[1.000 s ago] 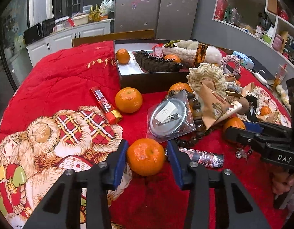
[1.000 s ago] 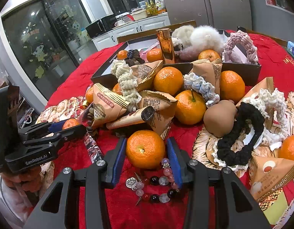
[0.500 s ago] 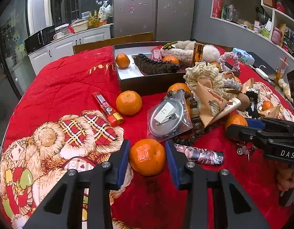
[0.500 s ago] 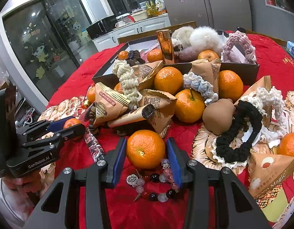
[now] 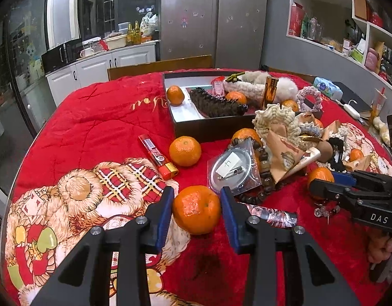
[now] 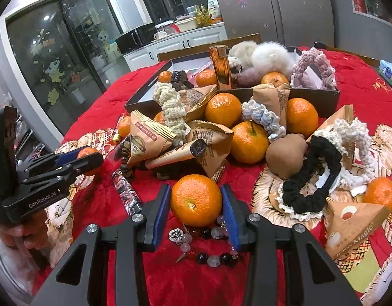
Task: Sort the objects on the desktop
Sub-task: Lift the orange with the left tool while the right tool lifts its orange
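Orange and dimpled, a round mandarin point(image 5: 196, 209) sits between the blue pads of the left gripper point(image 5: 196, 211); both pads press its sides, so the jaws are clamped on it. Its small stem scar faces right and toward the camera. The fruit has no evident long axis.

Just right of this gripper lies a foil-wrapped tube point(image 5: 270, 214), long axis running left to right. Ahead and right is a round metal badge point(image 5: 230, 167) in a clear bag, with a white slip on it; its mark cannot be read. Ahead and left lies a red wrapped stick point(image 5: 157, 156), gold end nearest the tool. Farther ahead stands an open dark box point(image 5: 208, 127).

The right gripper point(image 6: 196, 205), lettered "DAS" in the left view, is closing on a second mandarin point(image 6: 196, 200), stem scar facing the camera; whether both pads touch cannot be told. A glass bead bracelet point(image 6: 208, 239) lies under and just behind that fruit. Right of the tool is a triangular paper packet point(image 6: 354, 227) printed "Magic". Ahead lie more brown paper packets point(image 6: 150, 142) with unreadable print. At far left, "GenRobot.AI" is printed on the left gripper.
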A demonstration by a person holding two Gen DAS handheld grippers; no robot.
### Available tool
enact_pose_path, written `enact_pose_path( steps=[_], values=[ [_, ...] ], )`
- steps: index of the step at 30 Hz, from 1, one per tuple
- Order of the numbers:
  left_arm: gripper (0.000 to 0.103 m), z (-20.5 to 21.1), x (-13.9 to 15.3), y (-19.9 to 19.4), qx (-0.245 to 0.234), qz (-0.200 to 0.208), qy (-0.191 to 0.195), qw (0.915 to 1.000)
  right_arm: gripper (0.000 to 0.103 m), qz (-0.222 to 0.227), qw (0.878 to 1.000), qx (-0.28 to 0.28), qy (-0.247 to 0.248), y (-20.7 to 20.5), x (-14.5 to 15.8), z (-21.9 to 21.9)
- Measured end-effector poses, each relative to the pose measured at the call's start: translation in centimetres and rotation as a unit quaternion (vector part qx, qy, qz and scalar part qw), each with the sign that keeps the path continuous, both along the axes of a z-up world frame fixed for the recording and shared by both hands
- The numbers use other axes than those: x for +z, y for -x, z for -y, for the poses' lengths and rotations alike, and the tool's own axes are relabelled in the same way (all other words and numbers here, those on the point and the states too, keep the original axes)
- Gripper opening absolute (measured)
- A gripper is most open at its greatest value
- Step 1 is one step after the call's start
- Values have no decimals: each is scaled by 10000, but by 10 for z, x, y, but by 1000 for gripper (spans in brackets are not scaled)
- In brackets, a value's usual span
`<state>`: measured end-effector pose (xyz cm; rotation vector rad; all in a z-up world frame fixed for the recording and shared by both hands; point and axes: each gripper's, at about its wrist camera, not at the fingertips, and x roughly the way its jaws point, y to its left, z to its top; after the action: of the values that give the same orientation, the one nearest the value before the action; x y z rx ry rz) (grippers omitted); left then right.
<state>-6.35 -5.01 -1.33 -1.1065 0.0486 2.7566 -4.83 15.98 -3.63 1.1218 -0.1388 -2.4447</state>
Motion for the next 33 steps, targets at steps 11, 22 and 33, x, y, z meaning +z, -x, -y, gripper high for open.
enact_pose_path(
  steps=[11, 22, 33],
  values=[
    [39, -2, 7, -4, -9, -145, 5, 9999, 38, -128, 9998, -127, -34, -3, 5, -4],
    [39, -3, 12, -7, 33, -183, -52, 9998, 38, -204, 9994, -211, -164, -6, 7, -4],
    [39, -10, 31, -5, 48, -269, -155, 9995, 38, -234, 9990, -202, -315, 0, 15, -5]
  ],
)
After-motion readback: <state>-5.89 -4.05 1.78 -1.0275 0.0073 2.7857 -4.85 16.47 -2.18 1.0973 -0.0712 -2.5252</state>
